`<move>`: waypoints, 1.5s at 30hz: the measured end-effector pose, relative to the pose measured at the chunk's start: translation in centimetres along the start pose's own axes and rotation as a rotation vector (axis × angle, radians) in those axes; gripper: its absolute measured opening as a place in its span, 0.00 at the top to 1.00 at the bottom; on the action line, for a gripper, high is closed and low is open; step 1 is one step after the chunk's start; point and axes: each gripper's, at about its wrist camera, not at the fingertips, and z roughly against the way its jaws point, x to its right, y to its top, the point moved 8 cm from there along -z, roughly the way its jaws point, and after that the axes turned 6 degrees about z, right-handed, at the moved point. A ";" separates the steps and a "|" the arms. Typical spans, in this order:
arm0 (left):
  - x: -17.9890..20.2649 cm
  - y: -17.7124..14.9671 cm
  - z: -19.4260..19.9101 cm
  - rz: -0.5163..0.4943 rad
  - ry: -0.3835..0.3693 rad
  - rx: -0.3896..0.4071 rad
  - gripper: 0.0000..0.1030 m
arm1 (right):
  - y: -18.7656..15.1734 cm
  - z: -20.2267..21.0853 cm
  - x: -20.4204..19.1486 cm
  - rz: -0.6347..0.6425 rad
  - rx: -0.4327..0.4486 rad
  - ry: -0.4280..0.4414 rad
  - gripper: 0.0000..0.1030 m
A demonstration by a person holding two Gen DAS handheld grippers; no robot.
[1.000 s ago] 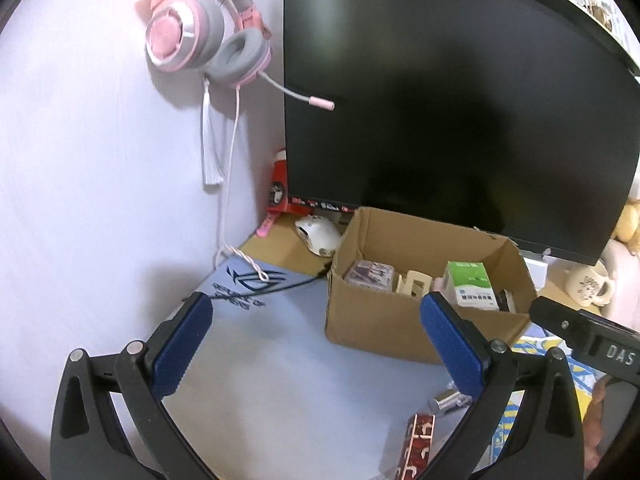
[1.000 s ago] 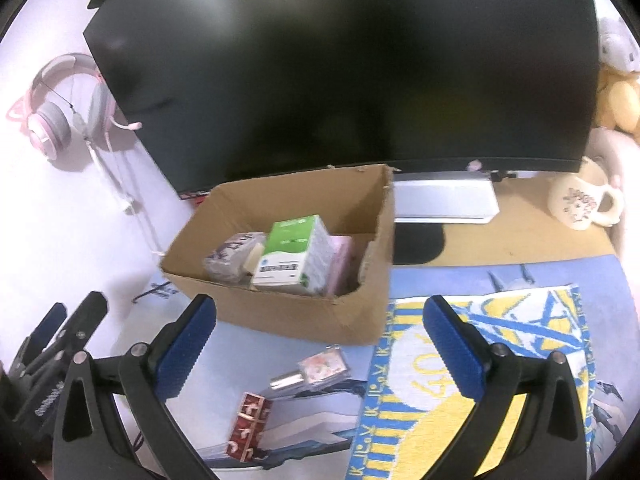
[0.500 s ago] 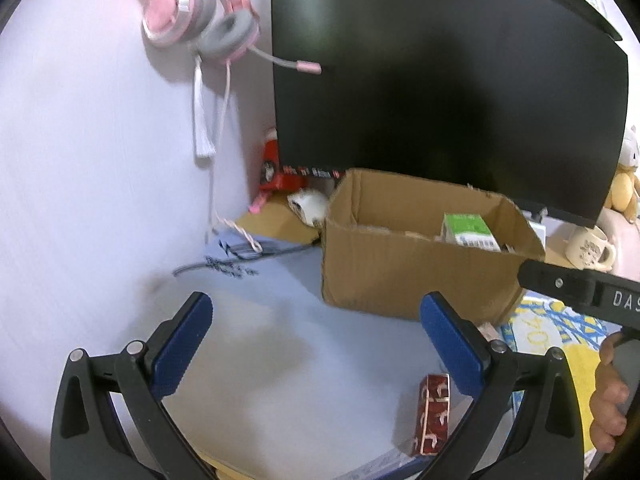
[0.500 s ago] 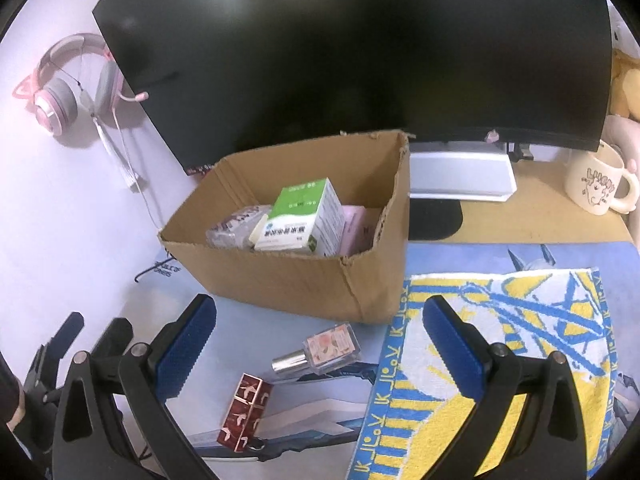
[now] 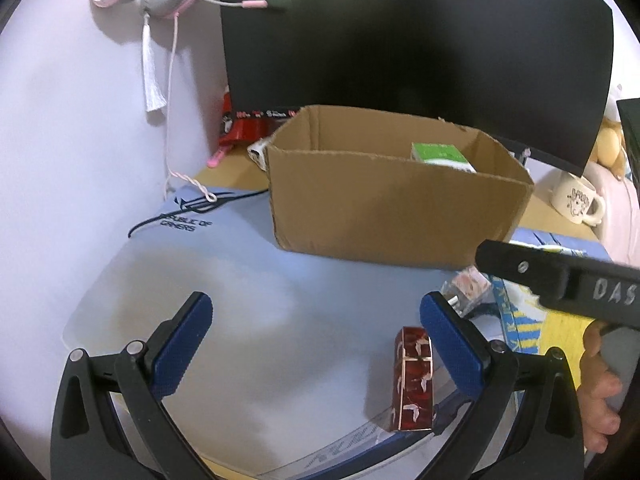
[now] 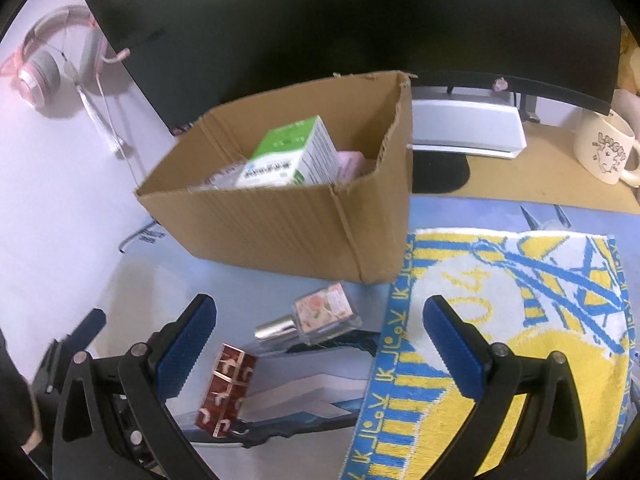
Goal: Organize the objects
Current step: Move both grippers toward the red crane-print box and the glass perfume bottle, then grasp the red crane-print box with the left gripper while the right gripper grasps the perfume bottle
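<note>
A black monitor (image 6: pixel 360 20) rose behind the cardboard box (image 6: pixel 288 216), which held a green-and-white carton (image 6: pixel 288 156). In front of the box lay a perfume bottle (image 6: pixel 316 314) and, nearer, a red patterned box (image 6: pixel 226 388). The left gripper (image 5: pixel 316 344) and right gripper (image 6: pixel 320 344) hung before the box, fingers spread wide, holding nothing.

The left gripper (image 5: pixel 316 332), jaws apart, hovers beside a red box (image 5: pixel 414 380) near the cardboard box (image 5: pixel 384 208).

brown cardboard box (image 6: pixel 288 220), yellow-blue towel (image 6: pixel 520 320)
</note>
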 end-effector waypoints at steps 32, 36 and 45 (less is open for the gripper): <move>1.4 -4.4 -3.1 -0.004 -0.061 -0.225 0.00 | -2.4 -2.7 -0.8 0.031 -0.102 -0.036 0.00; 2.0 -4.9 -3.4 -0.053 -0.006 -0.228 0.00 | -2.5 -3.0 -0.8 0.040 -0.105 -0.055 0.00; 2.2 -5.2 -3.7 -0.122 0.050 -0.209 0.00 | -2.8 -4.1 -1.0 0.077 -0.108 -0.111 0.00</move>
